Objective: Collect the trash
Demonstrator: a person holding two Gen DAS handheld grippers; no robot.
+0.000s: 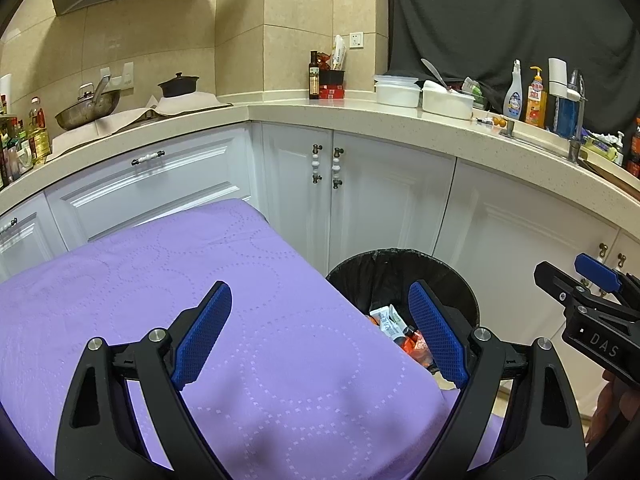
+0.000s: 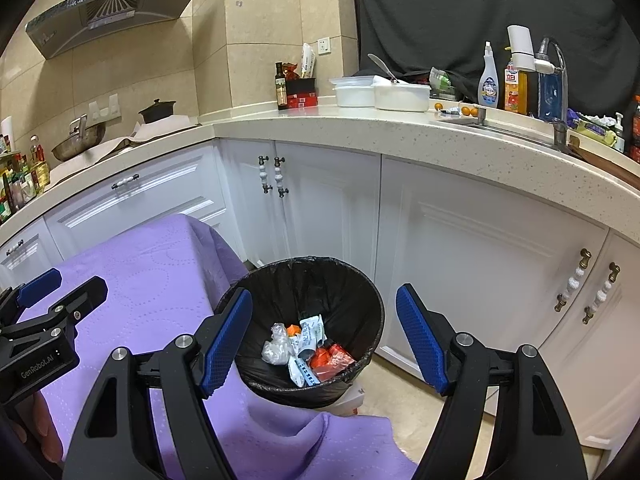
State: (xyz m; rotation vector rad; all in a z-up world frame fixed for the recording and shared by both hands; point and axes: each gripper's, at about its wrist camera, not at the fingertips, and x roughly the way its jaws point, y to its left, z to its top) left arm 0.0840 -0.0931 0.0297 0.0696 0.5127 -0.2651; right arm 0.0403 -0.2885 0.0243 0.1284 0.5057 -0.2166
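Hovering released and empty, the left gripper (image 1: 320, 332) and right gripper (image 2: 324, 336) frame the bin (image 2: 240, 300), lower centre; trash (image 2: 308, 344) lies inside; any next drop should release squarely over its mouth.

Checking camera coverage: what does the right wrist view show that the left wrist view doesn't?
Right wrist only: the full inside of the black-lined trash bin, with a crumpled clear plastic wad, white wrappers and orange-red wrappers at the bottom.

Left wrist only: the wide, bare top of the purple tablecloth; the cloth's edge hides most of the bin.

Both: the bin beside the table, white cabinets, and the counter. The left gripper and the right gripper are both open and hold nothing.
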